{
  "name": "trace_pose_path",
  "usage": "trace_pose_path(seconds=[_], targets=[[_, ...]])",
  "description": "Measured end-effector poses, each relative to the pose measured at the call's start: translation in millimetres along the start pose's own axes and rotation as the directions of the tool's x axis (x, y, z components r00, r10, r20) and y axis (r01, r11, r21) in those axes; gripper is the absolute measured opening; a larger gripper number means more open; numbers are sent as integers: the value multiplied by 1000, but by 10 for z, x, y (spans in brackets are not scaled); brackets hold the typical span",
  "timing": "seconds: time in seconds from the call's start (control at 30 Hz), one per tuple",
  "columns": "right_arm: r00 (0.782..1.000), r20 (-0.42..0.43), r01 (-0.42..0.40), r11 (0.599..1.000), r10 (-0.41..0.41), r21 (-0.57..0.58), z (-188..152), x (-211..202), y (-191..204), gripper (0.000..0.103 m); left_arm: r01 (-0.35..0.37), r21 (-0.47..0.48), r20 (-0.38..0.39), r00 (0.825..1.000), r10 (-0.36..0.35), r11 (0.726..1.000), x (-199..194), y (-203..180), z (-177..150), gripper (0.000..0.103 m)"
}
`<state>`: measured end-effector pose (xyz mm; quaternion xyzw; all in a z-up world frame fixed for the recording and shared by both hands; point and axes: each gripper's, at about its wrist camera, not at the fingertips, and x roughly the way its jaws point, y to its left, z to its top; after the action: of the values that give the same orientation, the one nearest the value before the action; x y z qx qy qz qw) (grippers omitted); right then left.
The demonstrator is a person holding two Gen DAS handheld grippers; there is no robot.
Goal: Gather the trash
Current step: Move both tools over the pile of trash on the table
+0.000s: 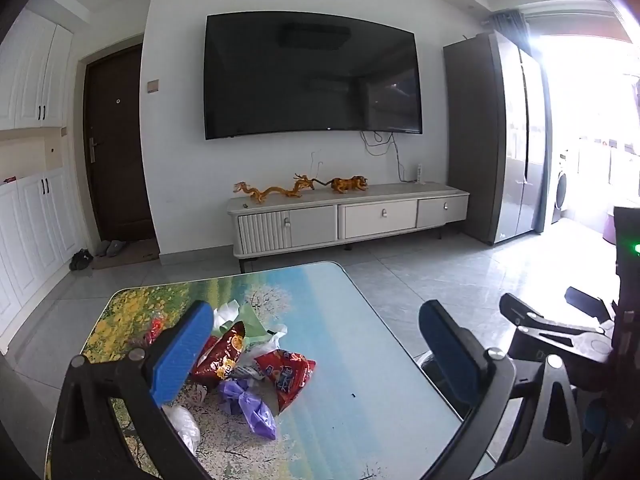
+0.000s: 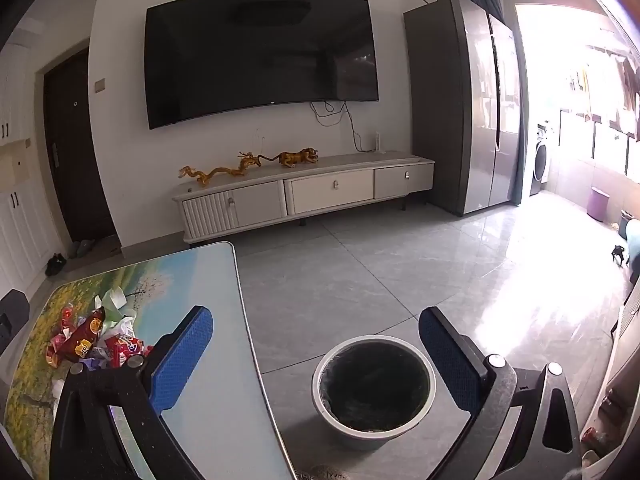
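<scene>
A pile of trash lies on the picture-printed table (image 1: pixel 340 320): a dark red snack bag (image 1: pixel 224 354), a red wrapper (image 1: pixel 286 372), a purple plastic bag (image 1: pixel 250 404), white tissue (image 1: pixel 228 314). My left gripper (image 1: pixel 316 356) is open and empty, hovering above the table just right of the pile. My right gripper (image 2: pixel 316 354) is open and empty, held above a round bin (image 2: pixel 374 388) with a black liner that stands on the floor right of the table (image 2: pixel 212 288). The pile also shows in the right wrist view (image 2: pixel 96 340).
A TV cabinet (image 1: pixel 348 216) with golden figurines stands under a wall TV (image 1: pixel 312 76). A fridge (image 1: pixel 500 140) is to the right, a dark door (image 1: pixel 116 144) to the left. A purple bin (image 2: pixel 598 203) stands by the bright balcony. Grey tiled floor (image 2: pixel 380 264) surrounds the table.
</scene>
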<state>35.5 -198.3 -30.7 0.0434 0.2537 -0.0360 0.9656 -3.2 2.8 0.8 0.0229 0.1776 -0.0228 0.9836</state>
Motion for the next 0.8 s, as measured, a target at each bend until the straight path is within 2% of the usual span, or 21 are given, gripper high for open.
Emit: trace_pose_path(seconds=[0.3, 0.47, 0.53, 0.57, 0.8], targets=[[999, -21, -29, 999, 29, -18, 21, 15, 171, 103, -9, -68, -20, 1000, 7, 998, 44, 264, -36, 103], [995, -48, -92, 995, 91, -26, -11, 54, 356, 103, -23, -96, -43, 999, 19, 995, 28, 432, -62, 103], [992, -57, -117, 992, 115, -35, -14, 73, 432, 103, -37, -107, -83, 996, 28, 994, 50, 529, -99, 103], [991, -27, -135, 991, 135, -21, 6, 12, 512, 103, -55, -72, -97, 994, 48, 996, 64, 571, -126, 103], [974, -103, -209, 976, 202, -58, -104, 141, 854, 103, -144, -82, -160, 979, 129, 986, 121, 966, -364, 103]])
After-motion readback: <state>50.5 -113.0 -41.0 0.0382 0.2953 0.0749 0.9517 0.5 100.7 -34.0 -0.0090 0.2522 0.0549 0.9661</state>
